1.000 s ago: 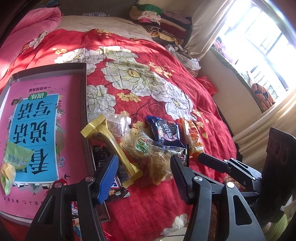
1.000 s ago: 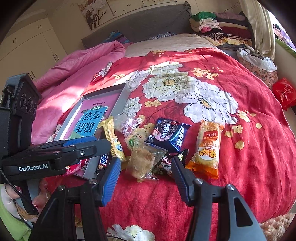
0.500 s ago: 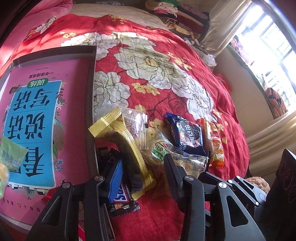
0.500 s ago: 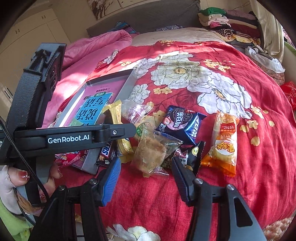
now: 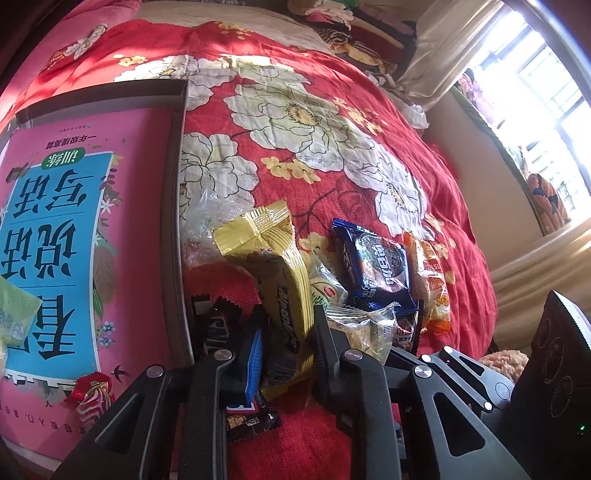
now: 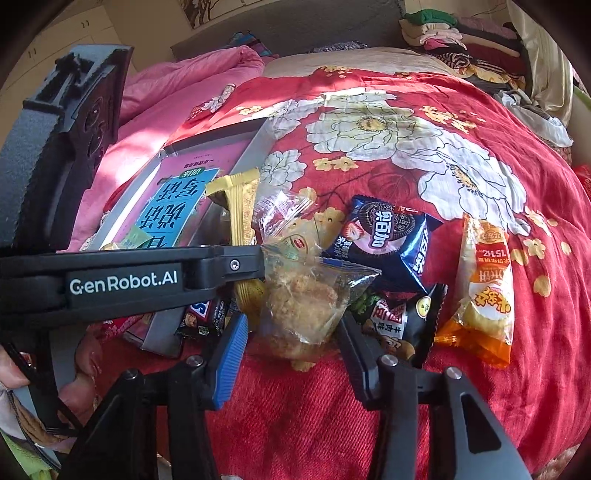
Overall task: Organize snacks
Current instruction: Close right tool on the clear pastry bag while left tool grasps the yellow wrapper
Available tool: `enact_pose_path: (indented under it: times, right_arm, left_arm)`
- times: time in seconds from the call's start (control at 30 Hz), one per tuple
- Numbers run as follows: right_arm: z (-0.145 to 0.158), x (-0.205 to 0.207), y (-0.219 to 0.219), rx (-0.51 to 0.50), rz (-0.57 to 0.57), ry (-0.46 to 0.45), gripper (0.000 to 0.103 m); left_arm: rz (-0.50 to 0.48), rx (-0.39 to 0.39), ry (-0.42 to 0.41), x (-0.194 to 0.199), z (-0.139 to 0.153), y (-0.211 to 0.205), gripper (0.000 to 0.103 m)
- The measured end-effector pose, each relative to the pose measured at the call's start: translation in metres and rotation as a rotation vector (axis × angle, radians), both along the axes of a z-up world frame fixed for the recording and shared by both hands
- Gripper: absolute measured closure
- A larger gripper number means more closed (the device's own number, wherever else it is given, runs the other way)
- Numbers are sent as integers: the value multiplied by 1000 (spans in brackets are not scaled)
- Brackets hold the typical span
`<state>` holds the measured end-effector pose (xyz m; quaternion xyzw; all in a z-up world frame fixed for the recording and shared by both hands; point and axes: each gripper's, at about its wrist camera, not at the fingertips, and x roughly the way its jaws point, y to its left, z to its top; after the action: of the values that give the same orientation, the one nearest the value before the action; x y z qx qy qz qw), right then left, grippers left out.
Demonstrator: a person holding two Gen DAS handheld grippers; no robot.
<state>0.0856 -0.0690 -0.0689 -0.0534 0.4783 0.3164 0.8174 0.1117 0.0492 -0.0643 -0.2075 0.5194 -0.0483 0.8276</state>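
Observation:
A pile of snacks lies on the red flowered bedspread. My left gripper has its fingers on both sides of the long yellow wafer pack, pressing it; the pack also shows in the right wrist view. Beside it lie a dark blue Oreo pack, a clear pastry bag, an orange pack and a black pack. My right gripper is open, its fingers either side of the clear pastry bag.
A grey tray lined with a pink book sits to the left, holding a green pack and a red candy. A Snickers bar lies under my left gripper. Folded clothes are stacked at the bed's far end.
My left gripper moved forward and down over the yellow wafer pack and closed its fingers on it. The right gripper moved closer to the clear pastry bag, still open.

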Motion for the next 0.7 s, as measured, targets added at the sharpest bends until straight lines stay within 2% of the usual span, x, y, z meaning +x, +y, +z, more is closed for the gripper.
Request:
enact_pose_path:
  times: [0.23,0.43,0.7]
  right_arm:
    - [-2,4,0,17,4,3,61]
    - [1,4,-2,30,4,0,62]
    - [13,5,-15,90,-14,-10,62]
  left_arm:
    - [12,-33,-2,0,-2,6,82]
    - [26,-98,-25,-3,-2,12,87]
    - [13,-125,-77,-13,12,15,93]
